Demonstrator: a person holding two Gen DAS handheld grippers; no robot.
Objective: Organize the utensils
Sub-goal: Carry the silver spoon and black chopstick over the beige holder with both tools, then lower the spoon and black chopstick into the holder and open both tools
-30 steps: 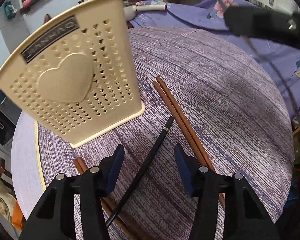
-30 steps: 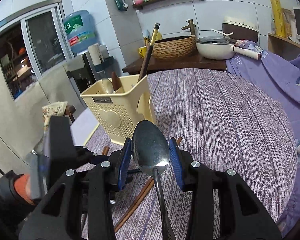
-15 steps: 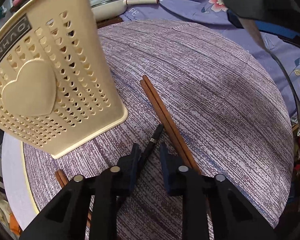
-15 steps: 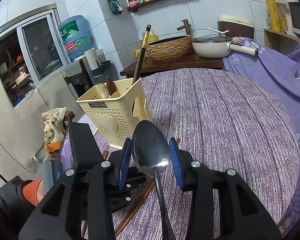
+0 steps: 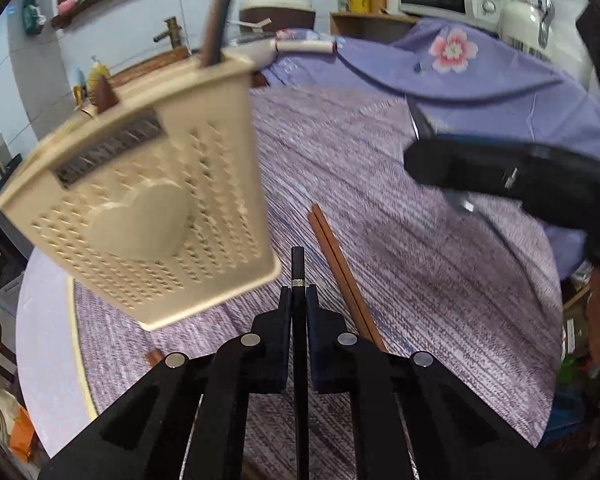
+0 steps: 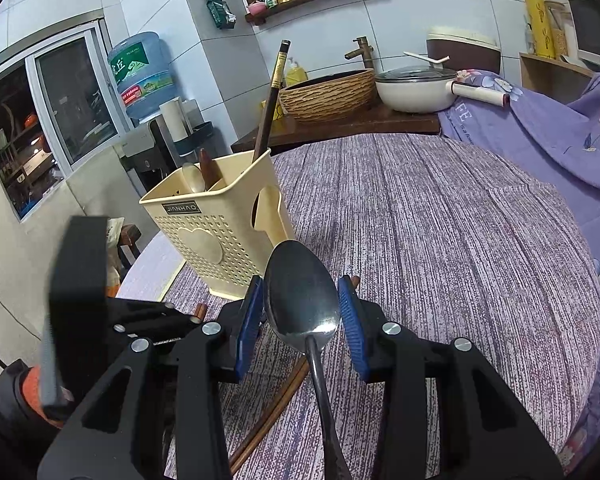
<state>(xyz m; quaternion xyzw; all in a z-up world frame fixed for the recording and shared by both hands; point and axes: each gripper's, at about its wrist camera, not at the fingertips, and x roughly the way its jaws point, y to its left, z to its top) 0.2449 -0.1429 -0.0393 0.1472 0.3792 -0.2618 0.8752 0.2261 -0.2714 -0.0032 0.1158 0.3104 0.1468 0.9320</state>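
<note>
Left wrist view: left gripper (image 5: 299,300) clamps a black chopstick (image 5: 298,270) just beside the cream utensil holder (image 5: 140,216), brown chopsticks (image 5: 336,260) lying on the bench (image 5: 440,280). Right wrist view: right gripper (image 6: 302,312) holds a metal spoon (image 6: 300,292) by its bowl, jaws part-open around it, near the holder.

Worktop (image 6: 440,240): I see a round top under purple woven cloth | cream utensil holder (image 6: 220,232) stands near its left edge | brown chopsticks (image 5: 340,264) lie beside it
</note>
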